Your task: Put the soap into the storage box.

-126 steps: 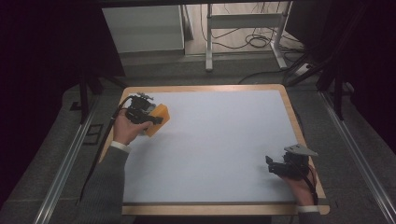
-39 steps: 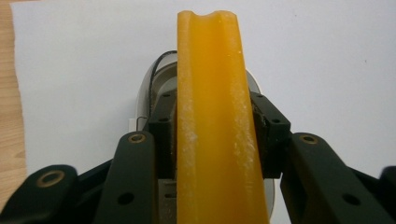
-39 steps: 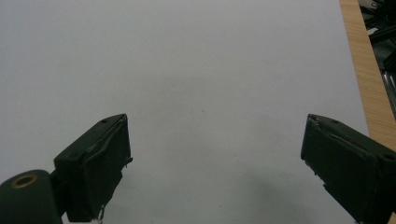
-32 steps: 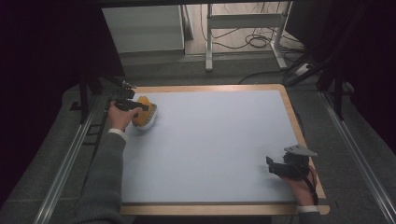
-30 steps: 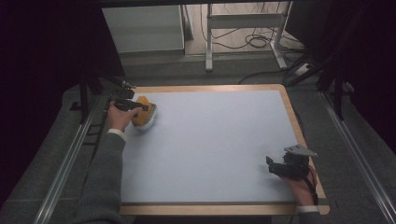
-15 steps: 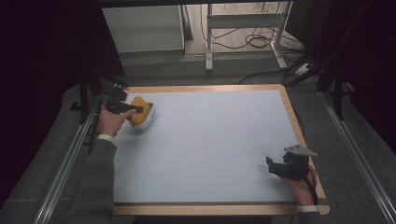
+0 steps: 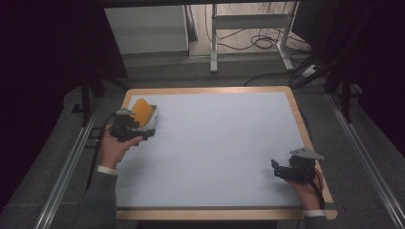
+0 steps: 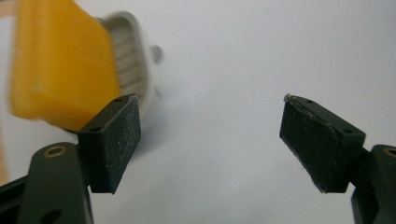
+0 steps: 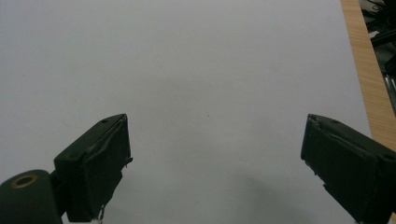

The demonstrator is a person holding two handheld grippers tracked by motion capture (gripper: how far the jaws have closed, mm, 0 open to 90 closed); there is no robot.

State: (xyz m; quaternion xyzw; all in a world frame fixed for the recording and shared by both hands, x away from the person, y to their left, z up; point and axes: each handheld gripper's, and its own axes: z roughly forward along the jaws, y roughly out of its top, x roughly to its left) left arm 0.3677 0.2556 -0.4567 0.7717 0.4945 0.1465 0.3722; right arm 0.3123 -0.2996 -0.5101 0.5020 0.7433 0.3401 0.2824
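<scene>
A person stands at a bench (image 7: 215, 143) with a pale top and a wooden rim, holding a claw in each hand. At the far left corner of the bench lies a yellow sponge (image 7: 141, 109) resting in a white holder (image 7: 152, 119).

The left claw (image 7: 145, 131) sits just in front of the sponge. Its jaws have just been opening and now stand wide apart, with only bare bench between them. In the left gripper view, the sponge (image 8: 60, 70) and holder (image 8: 135, 60) lie to one side of the left claw (image 8: 210, 135), just past one pad, not between the jaws. Whether that pad touches the sponge cannot be told.

The right claw (image 7: 282, 169) rests near the front right corner, well apart from the sponge. In the right gripper view its jaws are spread with nothing between them (image 9: 215, 154).

This looks like the step of setting the sponge down and letting go. The next move probably calls for drawing the left claw clear without knocking the sponge or its holder.
</scene>
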